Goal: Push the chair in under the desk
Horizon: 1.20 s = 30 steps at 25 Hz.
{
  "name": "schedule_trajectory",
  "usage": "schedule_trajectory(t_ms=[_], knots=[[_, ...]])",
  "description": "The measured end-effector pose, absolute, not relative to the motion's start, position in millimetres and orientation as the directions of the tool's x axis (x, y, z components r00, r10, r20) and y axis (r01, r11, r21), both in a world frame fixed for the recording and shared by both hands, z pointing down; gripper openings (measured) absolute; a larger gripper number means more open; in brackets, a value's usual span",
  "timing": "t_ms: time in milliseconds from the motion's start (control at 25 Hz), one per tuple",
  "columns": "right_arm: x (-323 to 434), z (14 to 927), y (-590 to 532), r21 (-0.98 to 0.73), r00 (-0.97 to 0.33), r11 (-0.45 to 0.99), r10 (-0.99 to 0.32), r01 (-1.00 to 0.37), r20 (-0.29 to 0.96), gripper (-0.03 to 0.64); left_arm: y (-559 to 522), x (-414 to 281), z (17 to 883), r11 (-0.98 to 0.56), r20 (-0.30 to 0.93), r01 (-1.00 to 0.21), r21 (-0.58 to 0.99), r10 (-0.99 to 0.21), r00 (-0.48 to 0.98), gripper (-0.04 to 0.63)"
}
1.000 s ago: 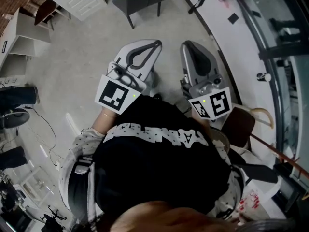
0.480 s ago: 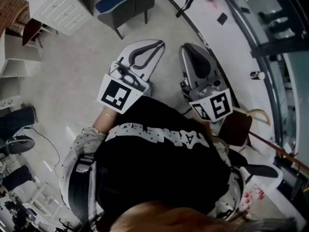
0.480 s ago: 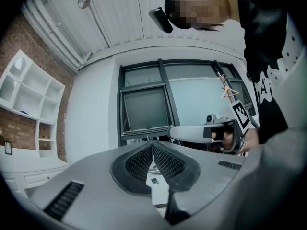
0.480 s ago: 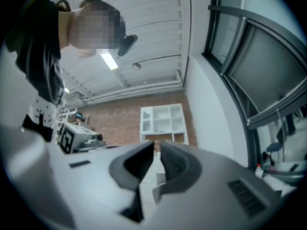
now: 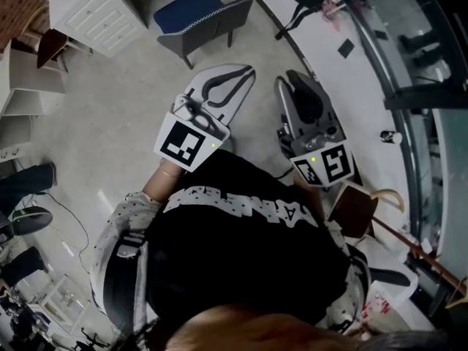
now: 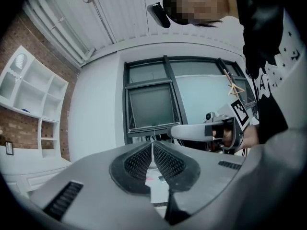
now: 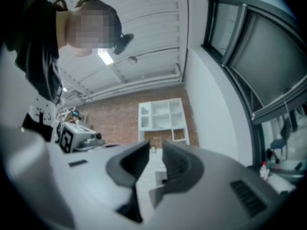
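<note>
The chair (image 5: 194,9) has a blue seat and a grey shell. It stands on the floor at the top of the head view, next to the white desk with drawers (image 5: 95,9). I hold both grippers level in front of my body, well short of the chair and touching nothing. My left gripper (image 5: 247,70) is shut and empty, its pads (image 6: 139,159) meeting. My right gripper (image 5: 291,77) has just been opening; a narrow gap shows between its pads (image 7: 175,159), with nothing in it.
A long white counter (image 5: 344,86) with dark items runs along the right, under a window (image 6: 153,99). A brown wooden seat (image 5: 355,209) stands by my right side. White shelves (image 5: 18,72) and a small brown table (image 5: 51,46) are at the left.
The chair and the desk have come further into the head view, and the brown seat has slid back along my right side. Both grippers stay held out ahead of me.
</note>
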State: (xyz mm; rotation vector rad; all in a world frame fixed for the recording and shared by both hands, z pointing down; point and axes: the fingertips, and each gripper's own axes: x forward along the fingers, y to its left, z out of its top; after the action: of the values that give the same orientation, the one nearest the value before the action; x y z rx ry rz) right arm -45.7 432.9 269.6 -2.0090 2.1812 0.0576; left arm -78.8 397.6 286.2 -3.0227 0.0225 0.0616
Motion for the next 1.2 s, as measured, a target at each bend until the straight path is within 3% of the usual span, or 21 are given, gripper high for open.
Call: schedule_trajectory(t_ms=[360,880,1200], knots=[[-36,275,378,-0.071,-0.089,0.096,-0.991,-0.993,-0.100,0.040,339,-74,292,-0.997,-0.053,-0.037,-0.073,-0.033,0.998,0.035],[-21,296,320,-0.085,-0.132,0.135,-0.990,-0.987,-0.042,0.040,272,-81,312,-0.986,-0.014,-0.163,-0.047,-0.162,0.987,0.035],[9,301,282,-0.083,-0.239,0.243,-0.970,-0.967,-0.048,0.040,241,-65,321,-0.955,0.010,-0.290,-0.063,-0.292,0.956,0.035]])
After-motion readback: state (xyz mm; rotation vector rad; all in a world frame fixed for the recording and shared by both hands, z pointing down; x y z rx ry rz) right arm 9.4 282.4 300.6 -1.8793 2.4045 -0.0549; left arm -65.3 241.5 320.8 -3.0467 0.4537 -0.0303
